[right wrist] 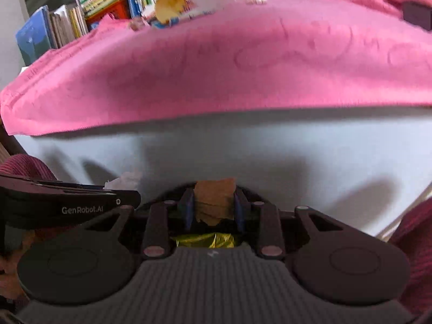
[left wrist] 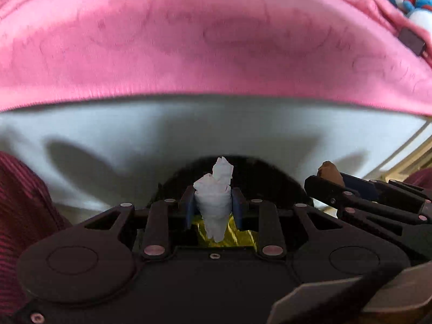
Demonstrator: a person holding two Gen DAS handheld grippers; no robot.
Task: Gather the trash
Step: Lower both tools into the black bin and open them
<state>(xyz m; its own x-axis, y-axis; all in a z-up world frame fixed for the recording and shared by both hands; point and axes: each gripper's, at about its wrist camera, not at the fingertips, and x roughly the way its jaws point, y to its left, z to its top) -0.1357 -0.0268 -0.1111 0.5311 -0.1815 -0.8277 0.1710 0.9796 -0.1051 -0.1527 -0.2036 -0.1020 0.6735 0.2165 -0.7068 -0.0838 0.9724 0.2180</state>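
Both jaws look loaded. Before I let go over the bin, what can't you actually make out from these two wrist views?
- Dark bin: left wrist view shows only a dark curve; the left gripper and white tissue hide its opening.
- Gold foil: right wrist view, only a sliver under the brown paper.
- Clutter at the pink cloth's far edge: blurred.

"GenRobot.AI" printed on left tongs side.

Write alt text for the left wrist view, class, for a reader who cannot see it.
The left gripper clamps a wad of white tissue over a dark bin holding gold foil. The right gripper, beside it, holds brown paper; behind lies a pink cloth.
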